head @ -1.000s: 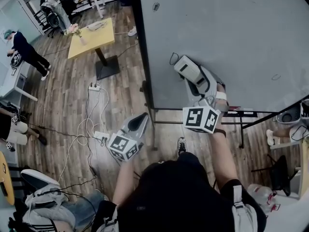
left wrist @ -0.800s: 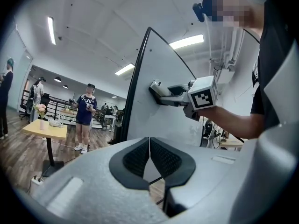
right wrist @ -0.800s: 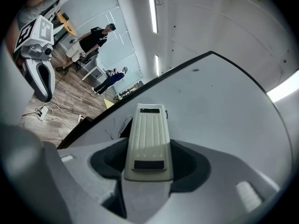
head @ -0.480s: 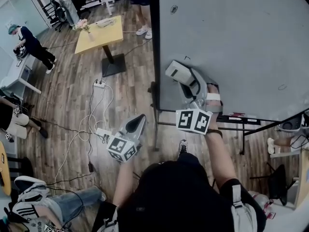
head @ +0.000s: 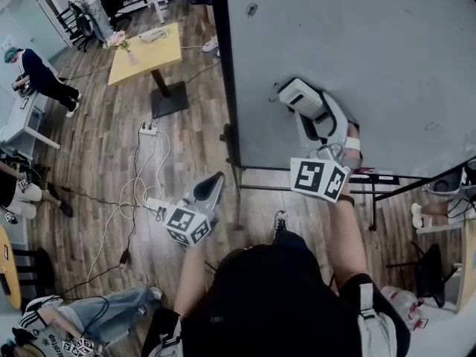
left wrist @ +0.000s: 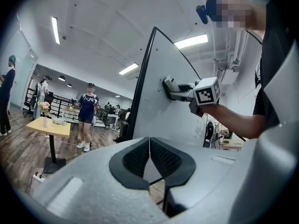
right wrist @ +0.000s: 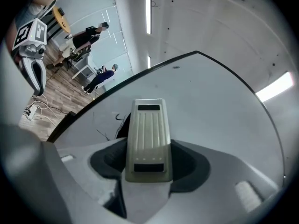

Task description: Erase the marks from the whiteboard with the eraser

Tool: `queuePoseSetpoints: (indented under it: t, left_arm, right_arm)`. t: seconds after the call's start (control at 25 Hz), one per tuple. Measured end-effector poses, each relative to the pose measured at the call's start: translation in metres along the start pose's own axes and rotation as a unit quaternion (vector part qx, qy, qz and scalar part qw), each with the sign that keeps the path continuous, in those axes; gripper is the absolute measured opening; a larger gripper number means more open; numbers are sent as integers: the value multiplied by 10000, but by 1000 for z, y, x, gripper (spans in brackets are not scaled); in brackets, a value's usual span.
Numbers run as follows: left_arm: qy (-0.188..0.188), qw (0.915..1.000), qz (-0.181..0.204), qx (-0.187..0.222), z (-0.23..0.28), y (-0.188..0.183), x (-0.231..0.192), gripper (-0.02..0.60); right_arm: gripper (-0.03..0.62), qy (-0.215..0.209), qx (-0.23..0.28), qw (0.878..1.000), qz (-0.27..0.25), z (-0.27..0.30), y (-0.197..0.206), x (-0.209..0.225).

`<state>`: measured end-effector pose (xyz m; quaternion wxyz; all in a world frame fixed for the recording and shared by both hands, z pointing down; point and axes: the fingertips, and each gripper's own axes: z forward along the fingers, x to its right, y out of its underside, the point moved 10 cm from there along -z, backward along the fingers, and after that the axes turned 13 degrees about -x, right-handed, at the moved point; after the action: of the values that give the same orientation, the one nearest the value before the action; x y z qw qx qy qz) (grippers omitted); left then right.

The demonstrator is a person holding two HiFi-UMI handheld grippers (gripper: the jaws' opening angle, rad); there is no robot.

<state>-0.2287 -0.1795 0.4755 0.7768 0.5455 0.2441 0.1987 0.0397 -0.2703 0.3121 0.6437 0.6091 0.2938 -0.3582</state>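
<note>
Eraser [head: 300,95] against the whiteboard [head: 372,43], near its lower left corner.
It sits between the jaws of the right gripper [head: 306,108]; the left gripper [head: 214,184] hangs left of the board, above floor cables [head: 137,192], a table [head: 145,50] beyond.

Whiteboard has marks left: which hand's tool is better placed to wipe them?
Right. The right tool grips the eraser against the whiteboard, with dark marks just beside it. The left tool is shut, empty, and held off the board, over the floor.
</note>
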Motion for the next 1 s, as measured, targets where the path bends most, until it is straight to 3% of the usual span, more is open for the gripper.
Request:
queuePoseSetpoints:
  t: [0.16,0.32,0.68,1.0]
  left_arm:
    - [92,10000,23,-12,9,0,2,15]
    - [103,9999,29,-3,10,0,3,15]
    - [-7,9999,-101,-76,-1,11,-8,15]
    - [-45,9999,-128,-69,-9,15,-8,15]
  right_arm:
    - [256,132,-72,9998,141,-1,7,12]
    - [253,233,-151,9995,-168,0,5,0]
    - [253,-385,-371,9907,-1250,9,-4,-78]
    - [252,-546,-382,9882,-1378,9,-11,-83]
